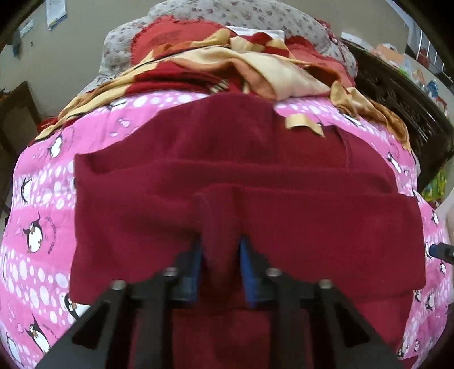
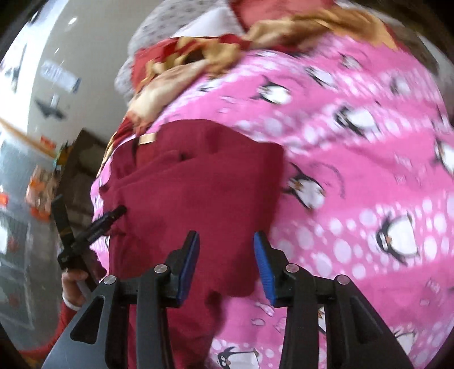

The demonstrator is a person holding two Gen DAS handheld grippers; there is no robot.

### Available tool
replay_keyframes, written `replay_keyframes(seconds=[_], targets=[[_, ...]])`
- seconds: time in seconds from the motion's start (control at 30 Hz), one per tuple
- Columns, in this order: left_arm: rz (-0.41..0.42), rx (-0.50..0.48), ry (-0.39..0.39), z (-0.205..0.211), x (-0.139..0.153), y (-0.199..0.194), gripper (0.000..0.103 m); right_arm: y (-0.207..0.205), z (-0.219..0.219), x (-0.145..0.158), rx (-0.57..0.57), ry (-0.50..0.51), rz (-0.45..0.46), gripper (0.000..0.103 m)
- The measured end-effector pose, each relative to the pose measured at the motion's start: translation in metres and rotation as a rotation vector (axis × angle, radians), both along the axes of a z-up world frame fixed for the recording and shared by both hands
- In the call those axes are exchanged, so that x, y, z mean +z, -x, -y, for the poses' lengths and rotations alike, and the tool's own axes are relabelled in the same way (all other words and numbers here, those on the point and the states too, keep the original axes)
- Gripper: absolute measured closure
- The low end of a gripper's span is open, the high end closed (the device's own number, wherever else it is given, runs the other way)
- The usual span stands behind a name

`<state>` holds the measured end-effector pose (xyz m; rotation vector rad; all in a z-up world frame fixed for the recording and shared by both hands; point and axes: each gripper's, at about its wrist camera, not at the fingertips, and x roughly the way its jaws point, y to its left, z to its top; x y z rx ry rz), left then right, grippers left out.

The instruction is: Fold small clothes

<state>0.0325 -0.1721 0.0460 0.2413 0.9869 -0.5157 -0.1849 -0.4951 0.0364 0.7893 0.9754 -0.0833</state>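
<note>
A dark red garment point(image 1: 241, 181) lies partly folded on a pink penguin-print bedsheet point(image 1: 42, 198). My left gripper point(image 1: 221, 244) is shut on a raised fold of the garment, pinched between its blue pads. In the right wrist view the same garment point(image 2: 198, 176) lies at the left of the sheet point(image 2: 354, 170). My right gripper point(image 2: 227, 241) is open and empty, just above the garment's near edge. The left gripper point(image 2: 113, 214) shows at the left of that view, held by a hand point(image 2: 73, 286).
A heap of red, gold and cream clothes point(image 1: 227, 65) lies at the far end of the bed, with a floral pillow point(image 1: 255, 14) behind it. A dark wooden bed frame point(image 1: 397, 99) runs along the right. A wall with stickers point(image 2: 56, 79) stands beyond.
</note>
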Motion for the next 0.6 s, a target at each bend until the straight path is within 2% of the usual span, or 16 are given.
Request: replay_keyframes(seconds=[0.03, 0.2, 0.33, 0.43, 0.6], targets=[[0.011, -0.012, 0.015, 0.001, 0.008, 0.001, 0.090, 0.001, 0.002, -0.001, -0.015, 0.002, 0.001, 0.052], [0.011, 0.019, 0.169, -0.030, 0.049, -0.008, 0.090, 0.001, 0.011, 0.001, -0.065, 0.055, 0.021, 0.051], [0.023, 0.073, 0.115, -0.060, 0.043, -0.012, 0.090, -0.008, 0.010, -0.002, -0.090, 0.068, 0.034, 0.046], [-0.027, 0.114, 0.090, -0.074, 0.023, -0.018, 0.090, -0.017, 0.009, -0.008, -0.102, 0.082, 0.045, 0.039], [-0.050, 0.164, 0.085, -0.087, 0.003, -0.017, 0.090, -0.041, 0.010, -0.020, -0.120, 0.073, 0.042, 0.039]])
